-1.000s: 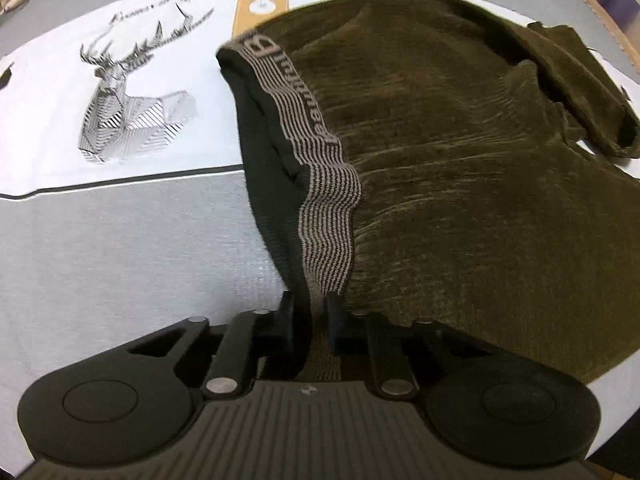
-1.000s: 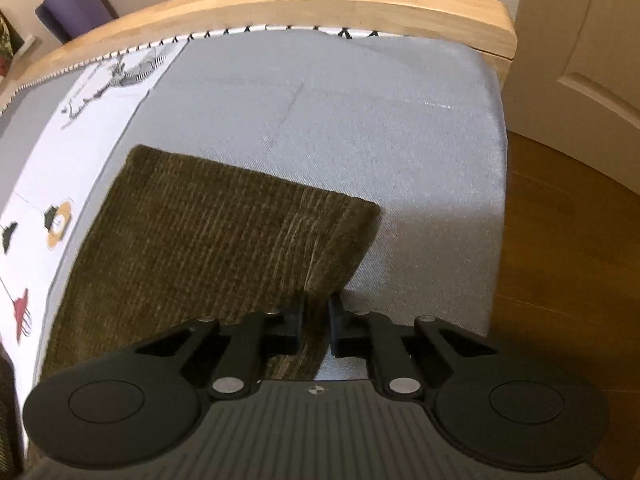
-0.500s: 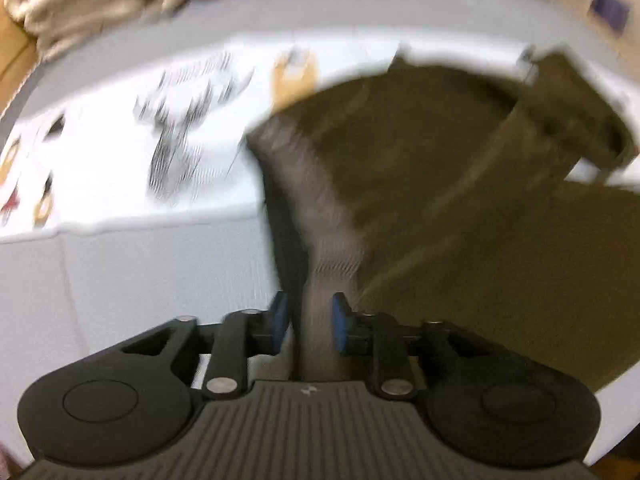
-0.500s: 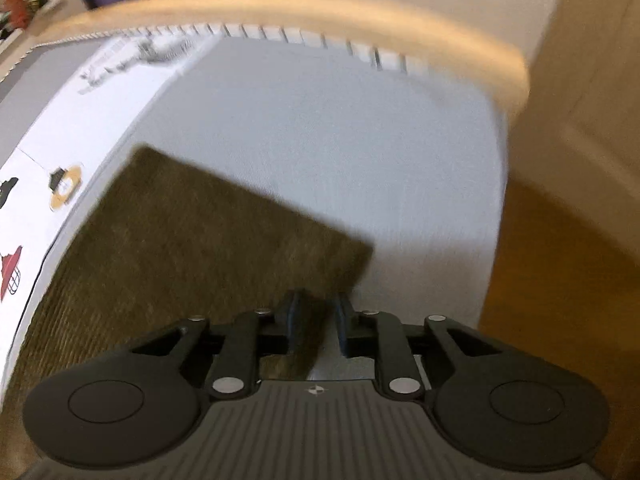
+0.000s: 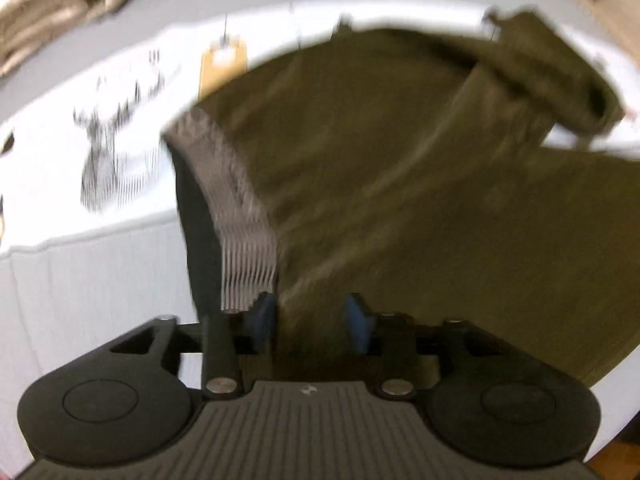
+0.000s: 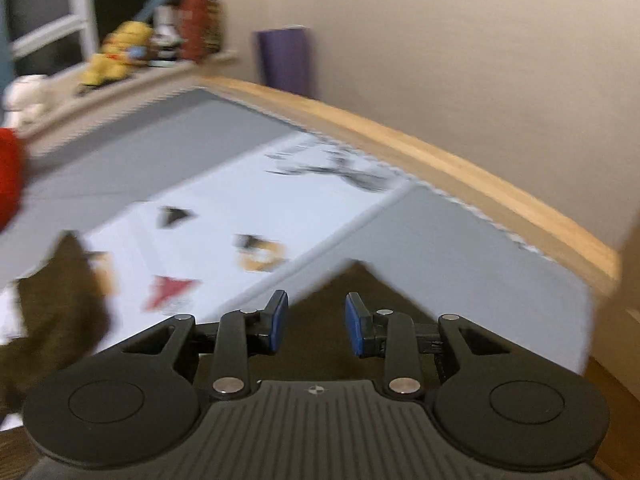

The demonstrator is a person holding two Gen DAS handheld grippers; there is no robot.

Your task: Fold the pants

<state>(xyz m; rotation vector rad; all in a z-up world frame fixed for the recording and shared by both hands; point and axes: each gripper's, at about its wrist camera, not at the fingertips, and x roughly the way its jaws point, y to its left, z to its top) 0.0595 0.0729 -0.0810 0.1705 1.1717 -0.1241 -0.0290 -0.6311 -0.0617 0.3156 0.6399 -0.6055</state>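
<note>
The olive-brown corduroy pants (image 5: 400, 184) lie on the bed, blurred by motion. Their grey striped waistband (image 5: 236, 208) runs toward my left gripper (image 5: 310, 318), whose blue pads stand apart with fabric lying loosely between them. A folded leg end (image 5: 560, 76) lies at the far right. In the right wrist view my right gripper (image 6: 316, 324) is open above a corner of the pants (image 6: 356, 280), gripping nothing. Another part of the pants (image 6: 60, 304) shows at the left.
The bed has a grey cover (image 6: 460, 248) and a white printed sheet (image 6: 240, 208) with a deer drawing (image 5: 116, 152). A wooden bed frame (image 6: 440, 164) runs along the far edge. Folded beige cloth (image 5: 52, 12) and something red (image 6: 8, 176) lie at the head.
Both grippers went from shut on the pants to open, letting the fabric go. The right gripper has swung up and left, now looking across the bed.
</note>
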